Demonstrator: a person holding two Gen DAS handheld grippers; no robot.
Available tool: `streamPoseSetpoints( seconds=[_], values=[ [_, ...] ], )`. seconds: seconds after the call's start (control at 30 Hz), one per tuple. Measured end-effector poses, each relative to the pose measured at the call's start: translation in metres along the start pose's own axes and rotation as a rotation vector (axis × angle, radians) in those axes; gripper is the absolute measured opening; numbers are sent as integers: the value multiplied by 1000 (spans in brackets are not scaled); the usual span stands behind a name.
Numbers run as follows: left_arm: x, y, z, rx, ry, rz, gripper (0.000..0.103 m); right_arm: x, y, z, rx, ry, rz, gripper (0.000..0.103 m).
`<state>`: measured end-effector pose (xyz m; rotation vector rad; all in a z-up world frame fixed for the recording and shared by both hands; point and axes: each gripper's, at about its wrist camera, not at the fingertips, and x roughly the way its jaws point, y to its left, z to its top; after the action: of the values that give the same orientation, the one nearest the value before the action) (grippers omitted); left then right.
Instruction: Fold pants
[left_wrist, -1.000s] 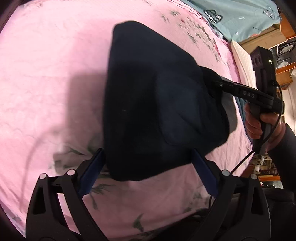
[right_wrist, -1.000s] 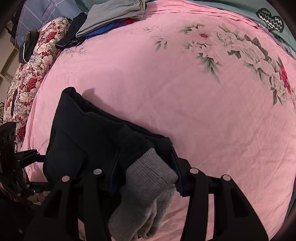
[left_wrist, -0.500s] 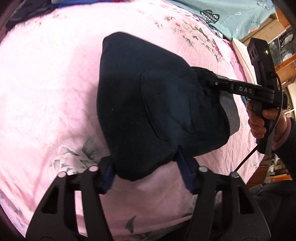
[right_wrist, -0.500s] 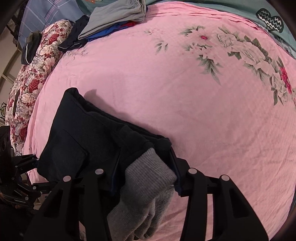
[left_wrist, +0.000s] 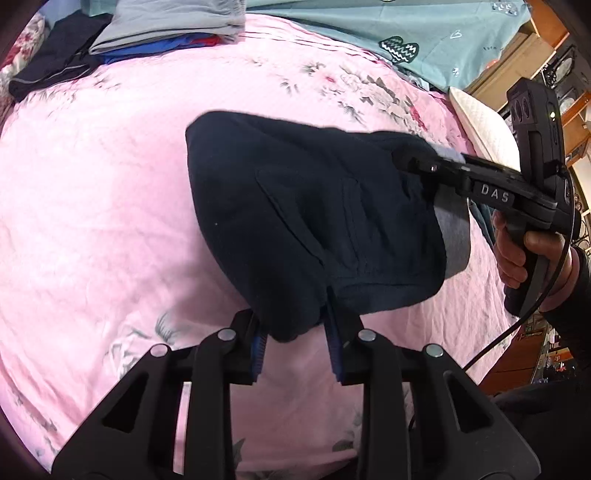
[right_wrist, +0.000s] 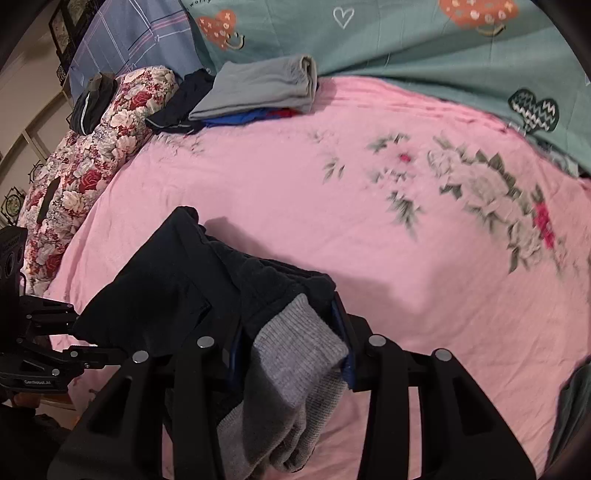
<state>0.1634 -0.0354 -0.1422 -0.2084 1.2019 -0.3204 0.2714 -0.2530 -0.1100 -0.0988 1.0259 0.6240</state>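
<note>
The folded dark navy pants (left_wrist: 314, 218) with a grey ribbed waistband (left_wrist: 452, 236) hang above the pink bedsheet (left_wrist: 92, 221), held between both grippers. My left gripper (left_wrist: 295, 336) is shut on the near corner of the pants. My right gripper (right_wrist: 291, 332) is shut on the waistband end (right_wrist: 295, 347), with grey cuff fabric bunched between its fingers. The right gripper also shows in the left wrist view (left_wrist: 417, 162), and the left gripper in the right wrist view (right_wrist: 77, 332).
A stack of folded clothes (right_wrist: 258, 88) lies at the far edge of the bed, by a floral quilt (right_wrist: 92, 147) and a teal blanket (right_wrist: 424, 55). A white pillow (left_wrist: 484, 122) and wooden shelving sit to the right.
My left gripper closed on the pants corner. Both grippers lifted the folded pants and carried them toward the far side of the bed, bringing the clothes stack into view.
</note>
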Motion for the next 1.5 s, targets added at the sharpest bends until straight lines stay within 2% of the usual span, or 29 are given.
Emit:
streamPoseSetpoints(
  seconds=[0.03, 0.07, 0.1, 0.17, 0.2, 0.23, 0.37, 0.43, 0.5, 0.6, 0.83, 0.97, 1.1, 1.3, 1.5],
  values=[
    [5, -1, 1, -6, 19, 9, 39, 0, -3, 0, -1, -4, -5, 41],
    [12, -1, 0, -28, 47, 36, 60, 1, -7, 1, 3, 1, -6, 41],
    [18, 3, -1, -59, 74, 63, 73, 5, -11, -1, 12, 13, -7, 41],
    [23, 9, -6, -99, 91, 54, 75, 13, -18, -5, 34, 36, -3, 42],
    [27, 13, -8, -122, 108, 29, 81, 16, -22, -8, 46, 45, -2, 42],
    [29, 17, -10, -144, 121, 13, 82, 18, -24, -9, 60, 49, 6, 42],
    [36, 38, -12, -290, 124, -84, 82, 26, -29, -7, 81, 71, 17, 43],
    [34, 44, -6, -326, 103, -107, 82, 28, -27, -8, 80, 79, 14, 43],
    [38, 42, 1, -330, 91, -110, 82, 31, -28, -9, 88, 85, 13, 43],
    [51, 38, 8, -333, 129, -96, 84, 35, -29, -9, 99, 96, 11, 43],
    [60, 18, 15, -264, 128, -26, 96, 41, -30, -9, 83, 116, -1, 44],
    [61, 15, 17, -258, 117, -10, 94, 43, -30, -8, 79, 121, -7, 44],
    [59, 11, 18, -226, 89, -20, 71, 42, -28, -8, 67, 121, -13, 44],
    [50, 1, 18, -184, 58, 7, 52, 43, -28, -8, 55, 117, -14, 44],
    [46, -4, 17, -149, 42, 33, 45, 42, -28, -11, 48, 100, -15, 44]
  ],
)
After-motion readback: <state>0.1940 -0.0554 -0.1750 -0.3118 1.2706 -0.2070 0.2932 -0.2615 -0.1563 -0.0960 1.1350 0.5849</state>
